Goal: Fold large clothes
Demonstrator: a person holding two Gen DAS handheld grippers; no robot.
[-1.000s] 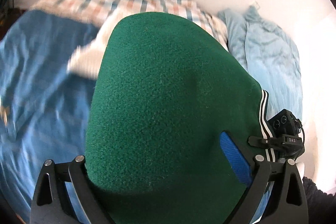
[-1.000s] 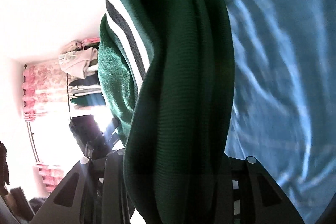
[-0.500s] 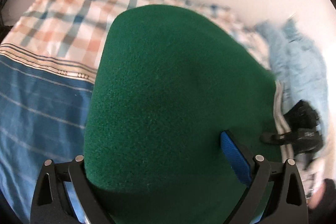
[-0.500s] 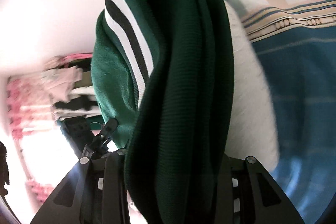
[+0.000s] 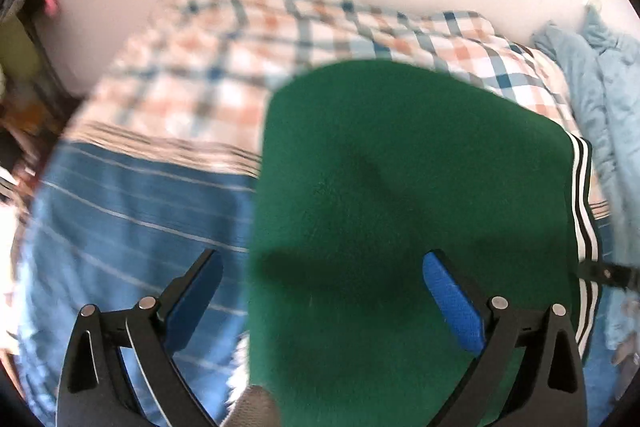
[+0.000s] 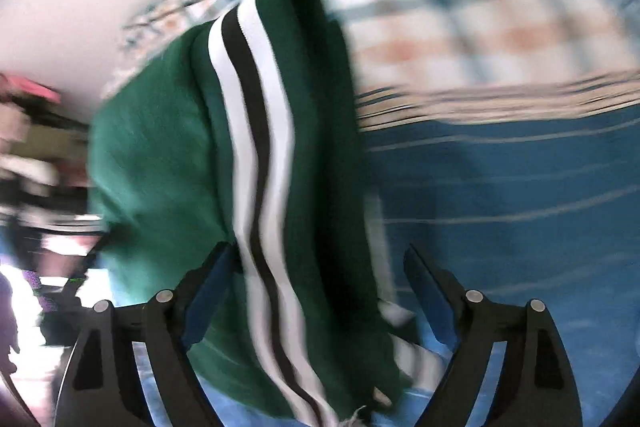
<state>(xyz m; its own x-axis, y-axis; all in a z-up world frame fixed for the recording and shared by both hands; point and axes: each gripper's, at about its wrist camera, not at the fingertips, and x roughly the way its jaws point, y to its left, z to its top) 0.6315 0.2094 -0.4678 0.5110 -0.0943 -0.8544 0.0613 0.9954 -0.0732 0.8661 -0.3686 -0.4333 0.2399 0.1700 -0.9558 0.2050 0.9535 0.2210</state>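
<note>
A green fleece garment (image 5: pixel 404 211) with a white and black striped band (image 5: pixel 582 187) lies on the bed in front of my left gripper (image 5: pixel 324 271), whose blue-padded jaws stand wide apart with the cloth loose between them. In the right wrist view the same garment (image 6: pixel 160 163) and its striped band (image 6: pixel 256 163) fall between the spread jaws of my right gripper (image 6: pixel 320 263), which does not pinch it. Both views are motion-blurred.
The bed has a blue striped sheet (image 5: pixel 132 227) and a plaid cover (image 5: pixel 248 39) by a white wall. A light blue garment (image 5: pixel 600 75) lies at the right. Hanging clothes (image 6: pixel 28 131) show at the left of the right wrist view.
Both grippers have opened and let go of the green garment, which now drops onto the bed. Both cameras swung toward the plaid cover.
</note>
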